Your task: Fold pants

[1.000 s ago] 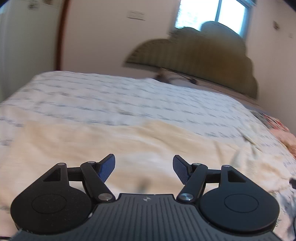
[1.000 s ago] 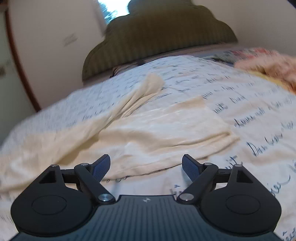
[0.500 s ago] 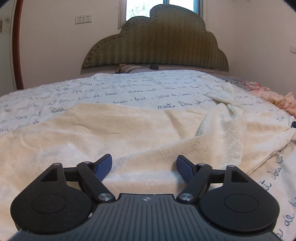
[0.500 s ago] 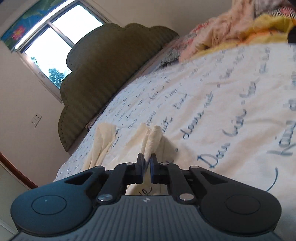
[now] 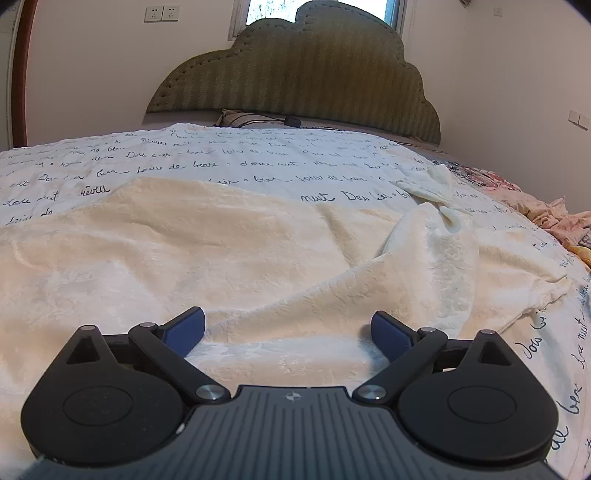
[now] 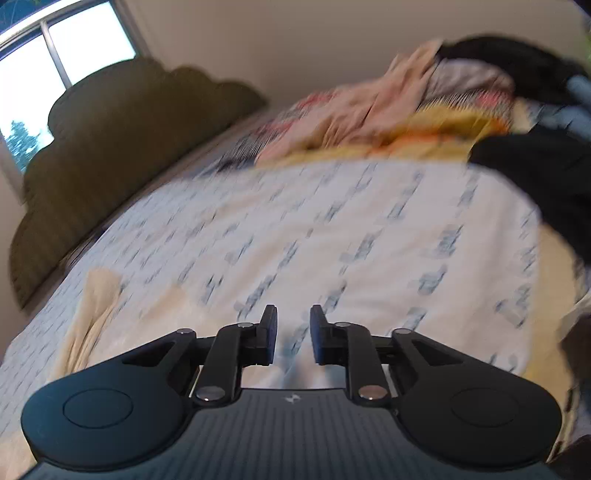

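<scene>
**A:** ok so where are the pants? The cream pants are spread across the bed, rumpled, with one leg end twisted up toward the far right. The left gripper sits low over the near edge of the fabric, jaws spread wide, nothing between them.

**B:** and the other one? The right gripper has its jaws only a little apart, a narrow gap, holding nothing. That view is motion-blurred; a bit of cream cloth shows at its left.

**A:** can you read the bedspread? It's cursive script all over. I make out "nuit", "Dors", "de beaux", "douce nuit", roughly. Farther rows are too small.

**B:** anything else? An olive scalloped headboard, wall sockets, and a heap of colourful clothes at the bed's right.
</scene>
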Available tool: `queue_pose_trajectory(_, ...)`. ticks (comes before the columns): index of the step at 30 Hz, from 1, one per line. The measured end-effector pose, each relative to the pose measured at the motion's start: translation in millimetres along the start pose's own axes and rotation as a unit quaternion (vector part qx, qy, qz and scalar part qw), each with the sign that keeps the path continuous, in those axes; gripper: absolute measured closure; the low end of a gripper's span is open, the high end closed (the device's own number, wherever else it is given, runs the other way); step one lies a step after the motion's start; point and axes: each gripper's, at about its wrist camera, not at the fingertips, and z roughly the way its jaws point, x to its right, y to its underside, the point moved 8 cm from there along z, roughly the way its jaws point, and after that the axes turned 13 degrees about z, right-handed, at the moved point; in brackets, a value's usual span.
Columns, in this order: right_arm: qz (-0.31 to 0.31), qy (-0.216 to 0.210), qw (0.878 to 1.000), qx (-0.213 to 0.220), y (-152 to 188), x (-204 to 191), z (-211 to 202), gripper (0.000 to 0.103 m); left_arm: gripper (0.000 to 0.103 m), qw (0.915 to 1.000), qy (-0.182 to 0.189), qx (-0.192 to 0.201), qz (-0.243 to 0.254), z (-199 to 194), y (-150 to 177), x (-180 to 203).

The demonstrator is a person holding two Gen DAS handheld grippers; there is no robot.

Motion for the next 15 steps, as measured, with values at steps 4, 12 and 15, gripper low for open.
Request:
queue_pose_trajectory(4, -0.162, -0.084, 0.983, -0.012, 18, -109, -4, 0.071, 0.003, 1.0000, 0.001, 0.001, 0.001, 1, 0, 1)
queue_pose_trajectory(12, -0.498, -0.160, 0.851, -0.057, 167, -310, 47, 0.051, 0.002, 0.9999, -0.012, 0.007, 0.000, -3, 0, 1)
queue_pose_trajectory(15, -0.557, -0.117, 0.820, -0.062, 203, -334, 81, 0.051, 0.002, 0.9996, -0.022, 0.016, -0.003, -6, -1, -2)
